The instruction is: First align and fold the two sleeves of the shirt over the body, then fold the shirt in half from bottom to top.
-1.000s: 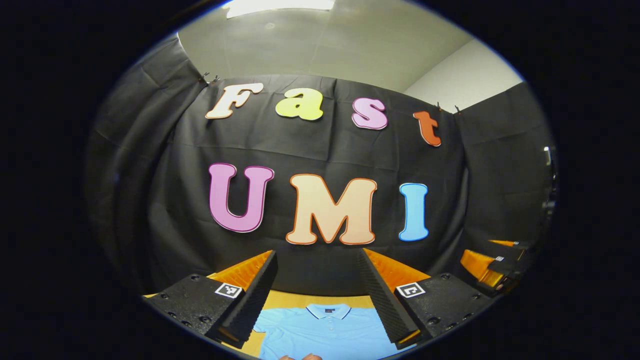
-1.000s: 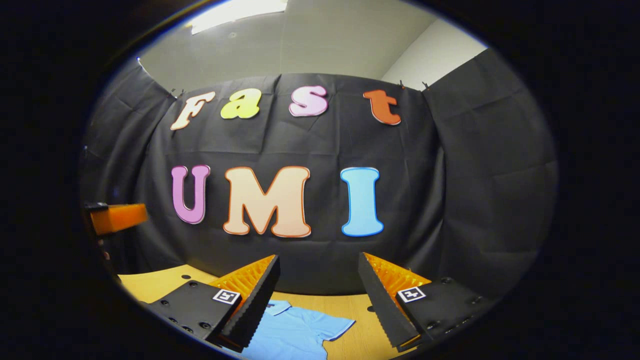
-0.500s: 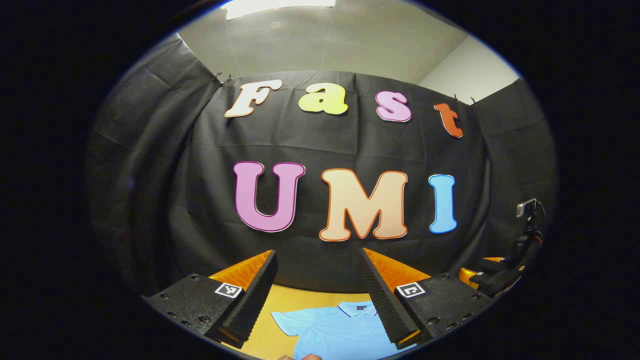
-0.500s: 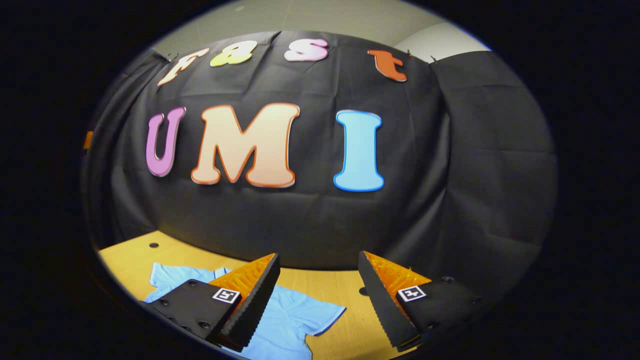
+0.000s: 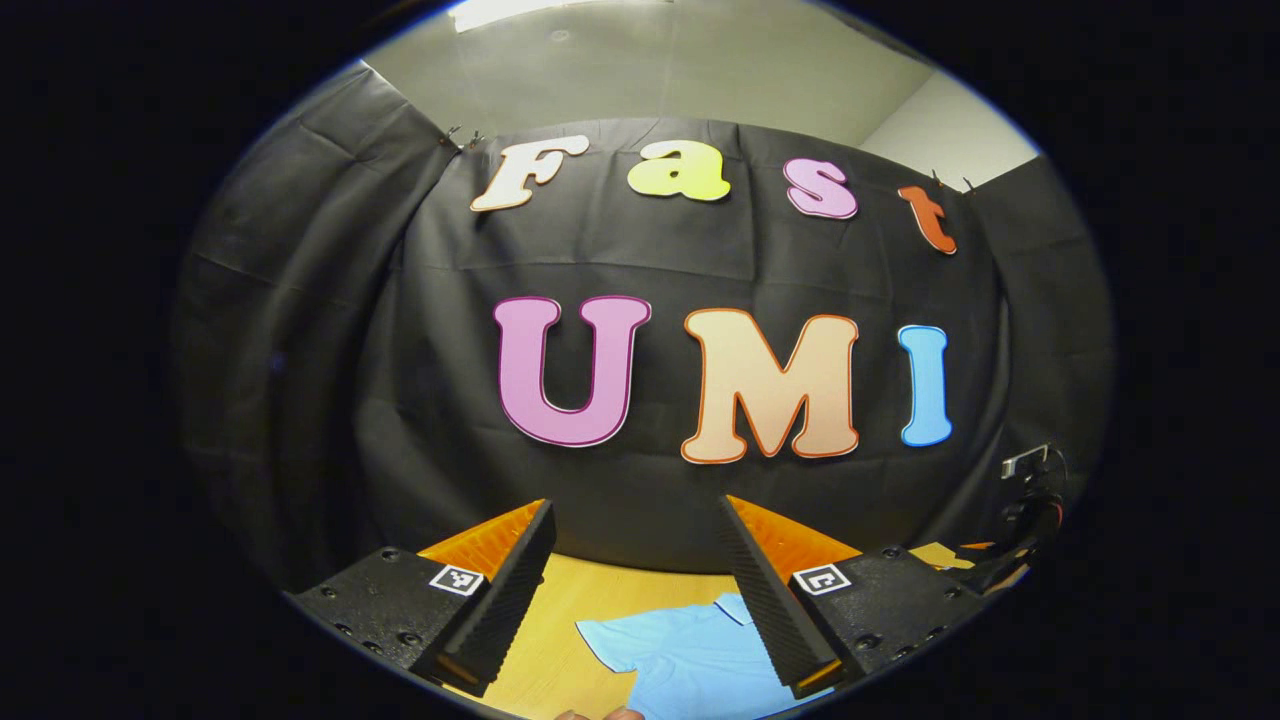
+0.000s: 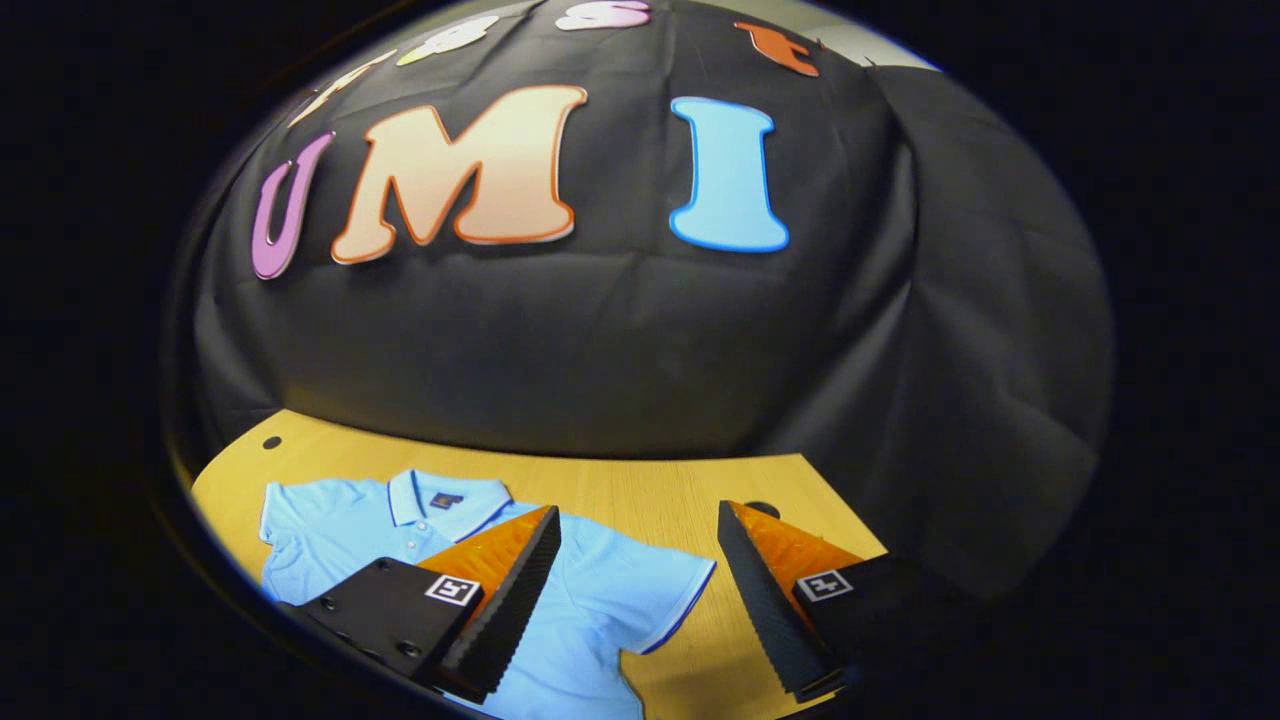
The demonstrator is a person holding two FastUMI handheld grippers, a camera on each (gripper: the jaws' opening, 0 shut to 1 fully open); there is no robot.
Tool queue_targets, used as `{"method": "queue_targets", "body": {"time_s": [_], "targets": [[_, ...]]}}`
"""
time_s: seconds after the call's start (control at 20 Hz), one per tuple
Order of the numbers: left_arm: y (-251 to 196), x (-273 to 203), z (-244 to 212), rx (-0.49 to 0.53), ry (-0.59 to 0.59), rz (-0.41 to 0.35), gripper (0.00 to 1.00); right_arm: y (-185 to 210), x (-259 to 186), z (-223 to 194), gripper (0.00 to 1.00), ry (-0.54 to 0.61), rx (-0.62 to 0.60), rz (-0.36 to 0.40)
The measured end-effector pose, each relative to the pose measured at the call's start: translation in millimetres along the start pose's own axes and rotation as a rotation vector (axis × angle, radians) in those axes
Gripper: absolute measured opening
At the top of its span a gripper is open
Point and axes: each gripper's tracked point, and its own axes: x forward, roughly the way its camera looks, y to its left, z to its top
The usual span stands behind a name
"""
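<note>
Tipping the right tongs [image 6: 636, 600] downward over the last second, I am seeing that view swing from the booth wall to the light wooden table [image 6: 640, 485]. Both tongs are standing released, fingers spread with nothing between them; the left tongs [image 5: 636, 595] are sliding leftward, so the shirt is drifting to the right of their view. Just beyond the right tongs, the sky-blue short-sleeved polo shirt [image 6: 590, 600] is lying flat and face up, collar [image 6: 445, 497] toward the far wall, its right sleeve [image 6: 665, 590] spread out sideways on the table. In the left gripper view its other sleeve [image 5: 610, 637] is likewise lying spread, not over the body. I am reading this as each tong closing on its own sleeve, with the sleeve fold still to be made.
</note>
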Motion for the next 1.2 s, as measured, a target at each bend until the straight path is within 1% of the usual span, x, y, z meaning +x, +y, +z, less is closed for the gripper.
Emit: {"method": "queue_targets", "body": {"time_s": [0.1, 0.15, 0.25, 0.3, 0.35, 0.4, 0.45, 0.5, 0.7, 0.9, 1.05, 1.1, 1.15, 1.2], "targets": [[3.1, 5.2, -9.0, -0.009, 0.019, 0.001, 0.96, -9.1, 18.4, -21.9, 1.00, 0.058, -0.003, -0.030], [6.1, 9.5, -13.2, -0.013, 0.028, 0.002, 0.96, -13.1, 26.6, -30.9, 0.98, 0.085, -0.001, -0.043], [9.4, 16.2, -20.7, -0.012, 0.046, 0.005, 0.96, -22.3, 40.5, -51.6, 0.99, 0.143, 0.006, -0.071], [10.1, 18.6, -23.8, -0.010, 0.053, 0.003, 0.95, -24.1, 46.0, -62.1, 0.99, 0.171, 0.011, -0.079], [11.2, 20.2, -26.6, -0.009, 0.058, 0.005, 0.96, -24.3, 50.8, -72.6, 1.00, 0.204, 0.022, -0.077], [11.7, 22.1, -28.5, -0.009, 0.062, 0.004, 0.96, -25.7, 56.8, -83.7, 0.99, 0.233, 0.028, -0.081], [11.5, 23.6, -30.5, -0.012, 0.066, 0.003, 0.96, -27.6, 60.9, -94.7, 1.00, 0.264, 0.031, -0.087], [11.6, 25.8, -32.7, -0.014, 0.071, 0.002, 0.96, -27.9, 63.8, -104.4, 0.99, 0.295, 0.038, -0.089], [12.1, 32.2, -40.7, -0.021, 0.092, 0.009, 0.96, -29.1, 75.9, -125.0, 0.99, 0.353, 0.067, -0.106], [13.1, 33.1, -45.4, -0.020, 0.102, 0.015, 0.96, -25.3, 81.1, -131.2, 0.99, 0.386, 0.131, -0.090], [11.9, 33.6, -47.6, -0.015, 0.109, 0.011, 0.96, -24.6, 81.8, -129.5, 0.96, 0.384, 0.148, -0.076], [11.6, 33.4, -48.3, -0.013, 0.112, 0.010, 0.96, -21.1, 82.3, -130.4, 0.91, 0.382, 0.141, -0.067], [10.6, 33.7, -50.0, -0.013, 0.115, 0.008, 0.96, -17.4, 83.3, -129.3, 0.88, 0.373, 0.136, -0.052], [9.9, 33.4, -49.7, -0.014, 0.119, 0.006, 0.96, -12.6, 85.2, -132.3, 0.82, 0.370, 0.132, -0.040]]}}
